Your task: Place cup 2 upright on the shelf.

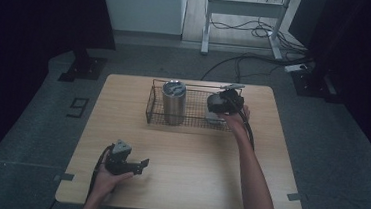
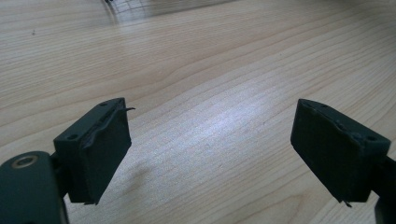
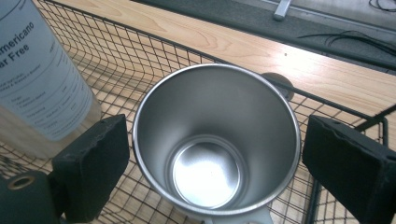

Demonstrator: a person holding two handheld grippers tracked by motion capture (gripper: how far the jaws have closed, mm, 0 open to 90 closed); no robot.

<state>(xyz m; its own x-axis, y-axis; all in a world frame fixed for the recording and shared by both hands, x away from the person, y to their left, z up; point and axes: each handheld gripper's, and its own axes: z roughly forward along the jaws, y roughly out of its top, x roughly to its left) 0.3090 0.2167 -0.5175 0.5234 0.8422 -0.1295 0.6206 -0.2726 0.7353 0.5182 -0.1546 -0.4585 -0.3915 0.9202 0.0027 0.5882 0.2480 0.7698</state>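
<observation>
1. Two grippers were at work. The right gripper (image 1: 222,103) hung over the right end of the wire basket (image 1: 154,102), at about one o'clock from the table's middle; the left gripper (image 1: 128,161) rested near the front edge, at about seven o'clock.
2. The steel cup (image 3: 215,140) stood upright inside the basket, mouth up, its long axis vertical, directly below the right gripper (image 3: 215,158). In the right gripper view the jaws flanked the rim at nine and three o'clock; the left pad lay close against the wall, the right pad stood clear, so no pinch was yet made.
3. The right hand (image 1: 235,119) was by far the nearer to the cup; the next move would likely be closing on the rim.
4. The left gripper (image 2: 210,149) was spread over the bare table (image 2: 201,70), holding nothing.
5. The tall tumbler (image 3: 42,70), at ten o'clock from the cup, bore a label reading in part "mericano" and "r Free"; the smaller print was illegible.
</observation>
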